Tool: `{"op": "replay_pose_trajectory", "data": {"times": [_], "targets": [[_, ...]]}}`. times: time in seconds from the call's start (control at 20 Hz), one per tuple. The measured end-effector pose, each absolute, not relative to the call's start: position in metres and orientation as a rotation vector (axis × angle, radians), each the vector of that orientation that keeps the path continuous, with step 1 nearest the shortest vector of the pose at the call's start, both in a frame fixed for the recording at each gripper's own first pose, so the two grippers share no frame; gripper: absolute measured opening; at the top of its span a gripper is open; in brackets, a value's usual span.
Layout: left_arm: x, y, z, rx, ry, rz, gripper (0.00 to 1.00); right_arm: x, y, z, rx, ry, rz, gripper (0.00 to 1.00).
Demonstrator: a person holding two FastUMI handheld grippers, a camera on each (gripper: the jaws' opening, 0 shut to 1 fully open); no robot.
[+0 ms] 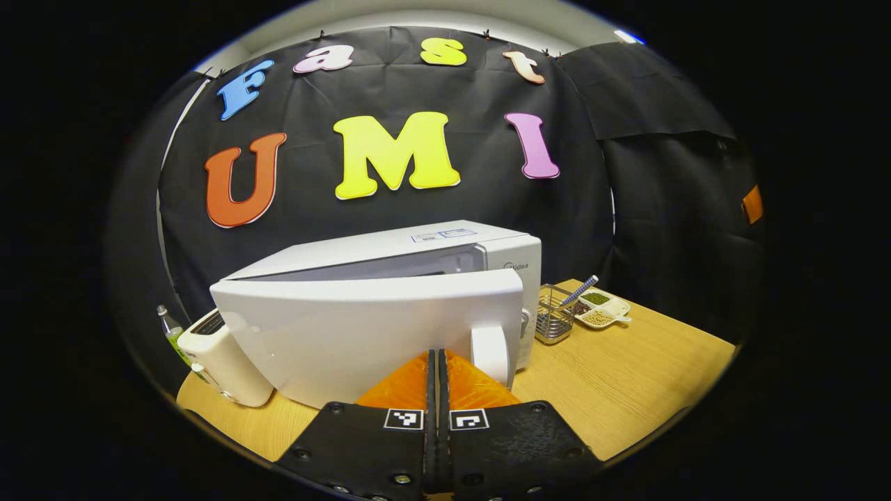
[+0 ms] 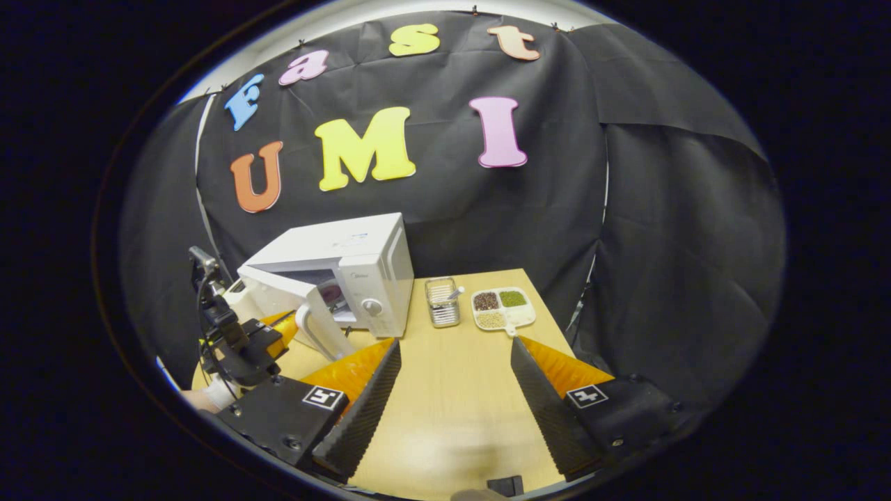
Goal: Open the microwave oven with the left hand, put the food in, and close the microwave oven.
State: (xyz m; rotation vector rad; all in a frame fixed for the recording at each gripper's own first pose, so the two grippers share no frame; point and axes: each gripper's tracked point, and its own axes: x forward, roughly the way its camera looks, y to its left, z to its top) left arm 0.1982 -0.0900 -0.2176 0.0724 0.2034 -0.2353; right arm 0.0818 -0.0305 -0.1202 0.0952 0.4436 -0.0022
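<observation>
With the microwave (image 2: 348, 275) standing at the table's (image 2: 445, 390) back left, its door (image 1: 369, 334) partly swung and something dark, seemingly the food (image 2: 333, 292), inside, closing looks to be the step in hand. The left gripper (image 1: 438, 376), fingers pressed together on nothing, sits against the door's outer face beside the handle (image 1: 491, 351); it should push squarely until the latch catches. The right gripper (image 2: 456, 362) hangs spread and empty, well clear.

My left gripper (image 1: 438, 362) has black plates studded with screws and 2 square black-and-white markers. My right gripper (image 2: 456, 362) carries 1 marker per side, ribbed pads (image 2: 372, 400).
</observation>
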Motion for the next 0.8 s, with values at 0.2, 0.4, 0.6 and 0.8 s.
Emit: {"op": "replay_pose_trajectory", "data": {"times": [0.2, 0.4, 0.6, 0.8], "targets": [[0.22, -0.099, -0.218, 0.058, 0.197, -0.217, 0.0, 0.087, -0.038, -0.116, 0.073, 0.43, 0.009, 1.0], [0.241, -0.105, -0.218, 0.05, 0.188, -0.205, 0.0, 0.089, -0.044, -0.121, 0.05, 0.448, 0.017, 1.0], [0.259, -0.107, -0.217, 0.047, 0.192, -0.181, 0.0, 0.092, -0.051, -0.122, 0.035, 0.45, 0.017, 1.0], [0.262, -0.109, -0.216, 0.028, 0.182, -0.164, 0.0, 0.092, -0.056, -0.121, 0.04, 0.452, 0.011, 1.0]]}}
